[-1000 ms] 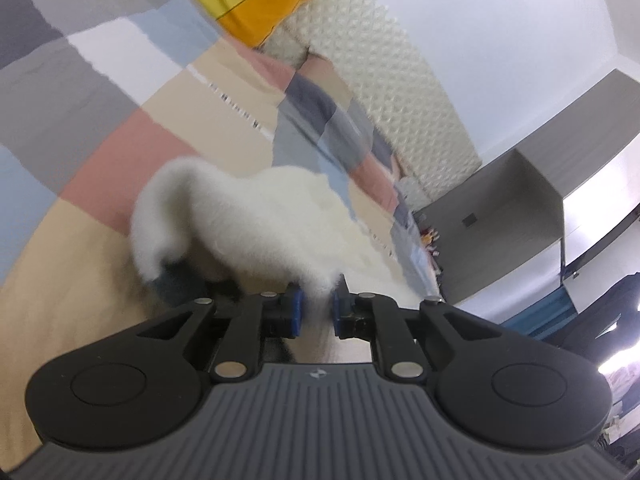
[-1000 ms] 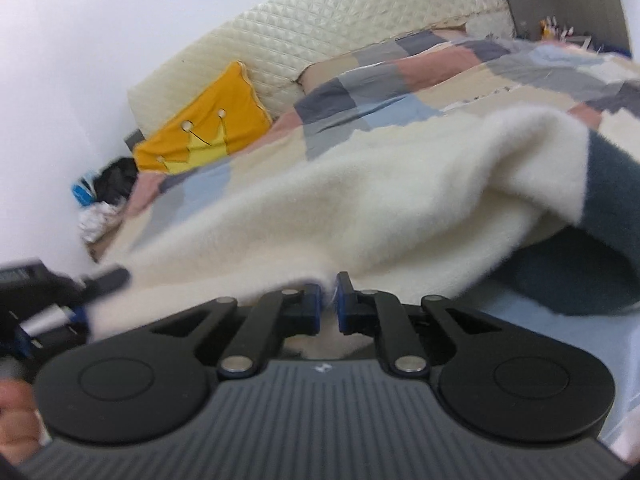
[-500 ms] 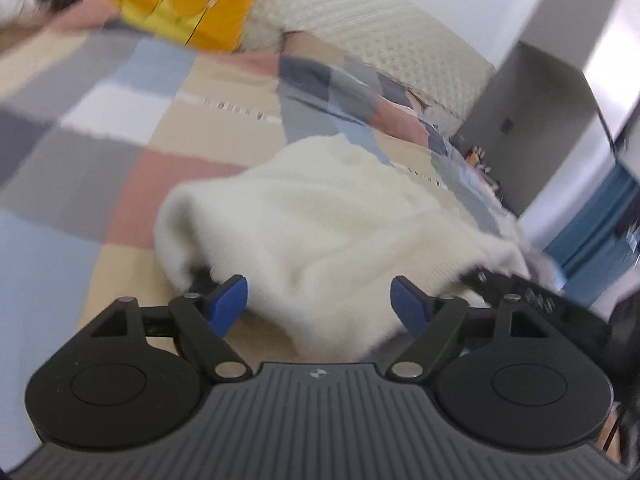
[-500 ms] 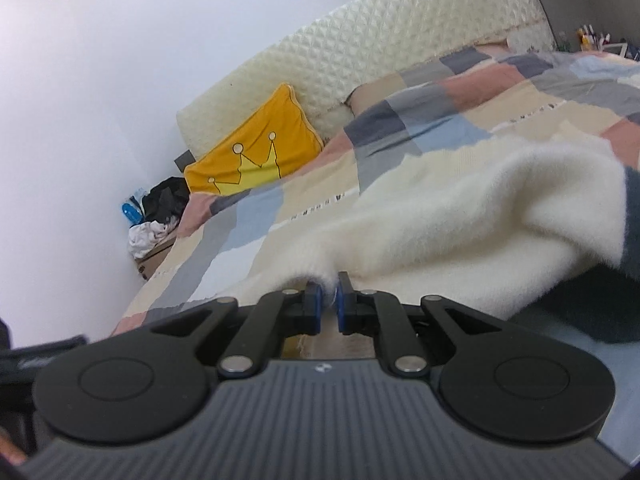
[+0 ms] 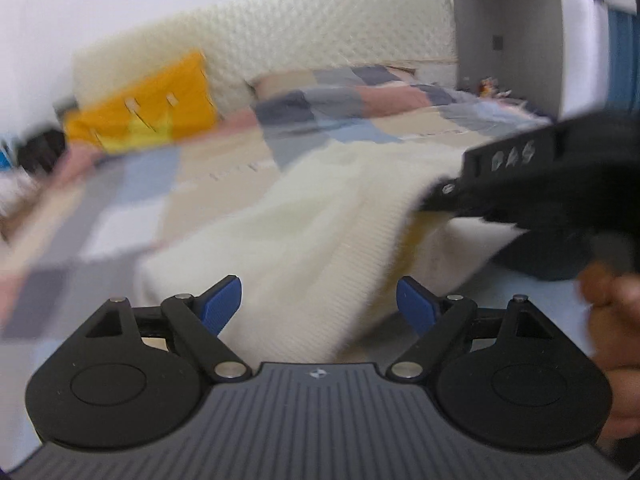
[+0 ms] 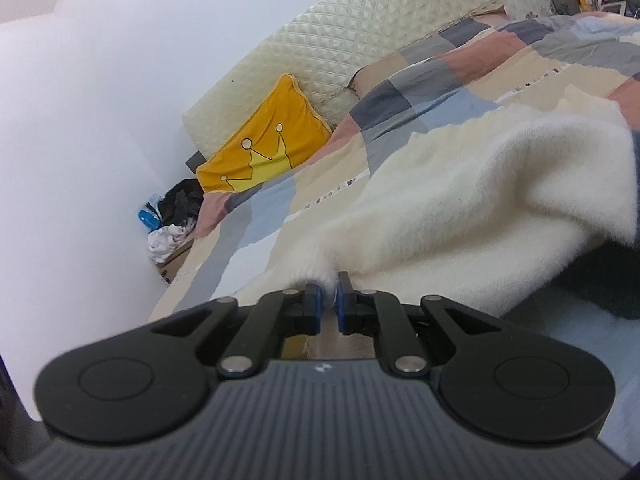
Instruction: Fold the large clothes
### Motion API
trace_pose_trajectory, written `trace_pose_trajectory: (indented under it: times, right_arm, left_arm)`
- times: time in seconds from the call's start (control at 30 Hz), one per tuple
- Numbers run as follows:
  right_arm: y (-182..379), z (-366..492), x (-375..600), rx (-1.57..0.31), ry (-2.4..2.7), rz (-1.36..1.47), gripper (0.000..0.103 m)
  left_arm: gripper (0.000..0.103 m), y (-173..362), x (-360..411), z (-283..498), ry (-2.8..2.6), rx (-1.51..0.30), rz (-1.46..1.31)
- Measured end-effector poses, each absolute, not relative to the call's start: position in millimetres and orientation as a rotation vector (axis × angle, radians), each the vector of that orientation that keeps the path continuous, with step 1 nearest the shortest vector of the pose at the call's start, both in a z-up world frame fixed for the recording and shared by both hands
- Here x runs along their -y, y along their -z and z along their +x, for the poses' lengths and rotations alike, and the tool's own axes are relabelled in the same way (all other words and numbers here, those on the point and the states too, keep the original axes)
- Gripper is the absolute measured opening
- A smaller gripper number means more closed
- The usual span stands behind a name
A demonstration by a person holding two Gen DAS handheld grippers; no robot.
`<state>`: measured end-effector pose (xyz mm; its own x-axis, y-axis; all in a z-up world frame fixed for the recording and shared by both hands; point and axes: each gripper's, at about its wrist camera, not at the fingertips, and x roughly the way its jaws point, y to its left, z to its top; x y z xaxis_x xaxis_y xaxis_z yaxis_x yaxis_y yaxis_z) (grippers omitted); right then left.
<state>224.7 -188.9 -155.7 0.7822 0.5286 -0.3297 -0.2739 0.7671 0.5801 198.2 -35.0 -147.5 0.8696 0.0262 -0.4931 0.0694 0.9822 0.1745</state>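
Note:
A large cream fluffy sweater (image 5: 304, 240) lies on the patchwork bedspread (image 5: 120, 200); a dark grey part (image 6: 600, 280) shows under its right fold. My left gripper (image 5: 320, 304) is open and empty, just in front of the sweater's near edge. My right gripper (image 6: 329, 300) is shut on the sweater's cream edge (image 6: 460, 216) and holds it lifted. The right gripper's black body (image 5: 540, 176) also shows in the left wrist view at the right, over the sweater. The left wrist view is blurred.
A yellow crown cushion (image 6: 260, 144) leans on the quilted cream headboard (image 6: 380, 36). Dark and white clothes (image 6: 176, 212) are piled by the wall at the bed's left. A grey wardrobe (image 5: 508, 40) stands at the right. A hand (image 5: 612, 320) holds the right gripper.
My left gripper has opened, let go of the sweater and swung back and to the left. My right gripper stays shut on the cream edge and has lifted and drawn it a little.

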Motion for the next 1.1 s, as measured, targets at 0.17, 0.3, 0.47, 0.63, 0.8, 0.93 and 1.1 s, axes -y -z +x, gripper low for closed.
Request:
trace_pose_trajectory:
  times: [0.17, 0.3, 0.47, 0.63, 0.8, 0.93, 1.1]
  right_arm:
    - [155, 225, 194, -0.493, -0.471, 0.580, 0.011]
    - [152, 221, 196, -0.464, -0.469, 0.573, 0.011]
    - [149, 217, 196, -0.439, -0.402, 0.518, 0.011]
    - [153, 218, 185, -0.481, -0.286, 0.394, 0.011]
    - [167, 223, 174, -0.574, -0.220, 0.304, 0.024]
    - [181, 228, 164, -0.638, -0.204, 0.243, 0.030]
    - [209, 239, 151, -0.785, -0.168, 0.190, 0.029]
  left_arm:
    - [0.088, 169, 41, 211, -0.051, -0.507, 0.307]
    - [0.088, 170, 23, 217, -0.161, -0.496, 0.223]
    - [0.089, 151, -14, 209, -0.252, -0.436, 0.080]
    - [0.077, 146, -27, 209, -0.244, -0.454, 0.004]
    - [0.033, 140, -18, 208, -0.225, -0.431, 0.000]
    - [0.022, 136, -17, 205, -0.225, -0.402, -0.023]
    - [0.019, 130, -33, 204, -0.238, -0.395, -0.104]
